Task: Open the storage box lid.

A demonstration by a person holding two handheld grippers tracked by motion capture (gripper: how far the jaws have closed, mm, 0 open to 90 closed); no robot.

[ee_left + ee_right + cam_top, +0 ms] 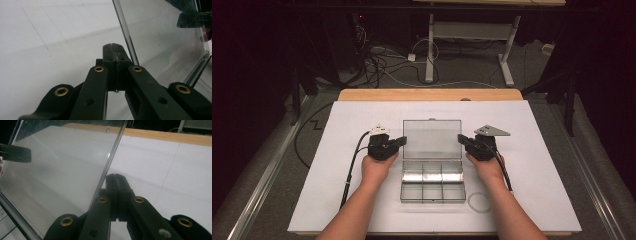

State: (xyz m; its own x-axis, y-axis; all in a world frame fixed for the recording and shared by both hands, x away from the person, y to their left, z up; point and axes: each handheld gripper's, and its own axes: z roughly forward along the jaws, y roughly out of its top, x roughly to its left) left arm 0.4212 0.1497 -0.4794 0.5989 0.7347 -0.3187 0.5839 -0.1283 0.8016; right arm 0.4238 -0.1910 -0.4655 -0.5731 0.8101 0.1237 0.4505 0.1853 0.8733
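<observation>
Both tools are sitting with their jaws pressed together and nothing pinched between them. In the high view the left tool (401, 141) is pointing at the left edge of the clear lid (432, 139), and the right tool (460, 138) is pointing at its right edge, so the lid is standing between two closed tips. The lid belongs to a clear plastic box (432, 181) resting near the middle of the white table (537, 170), with its divided tray open toward the person and the lid raised behind it.

In the left gripper view the left tool (115, 47) is lying just beside the lid's edge (126, 32); whether it is touching is hard to tell. The right gripper view is showing the same from the other side, the right tool (115, 177) close against the lid's edge (110, 157).

The risk lies in the contact itself. Closed tips against thin, slick plastic are offering no real hold, so one tip could be slipping off the edge and the lid dropping shut or swinging back. Uneven pressure from the two sides could be twisting the lid at its hinge, or skidding the light box across the smooth table. A small clear ring (478, 202) is lying near the box's right front corner and could be getting knocked away.
</observation>
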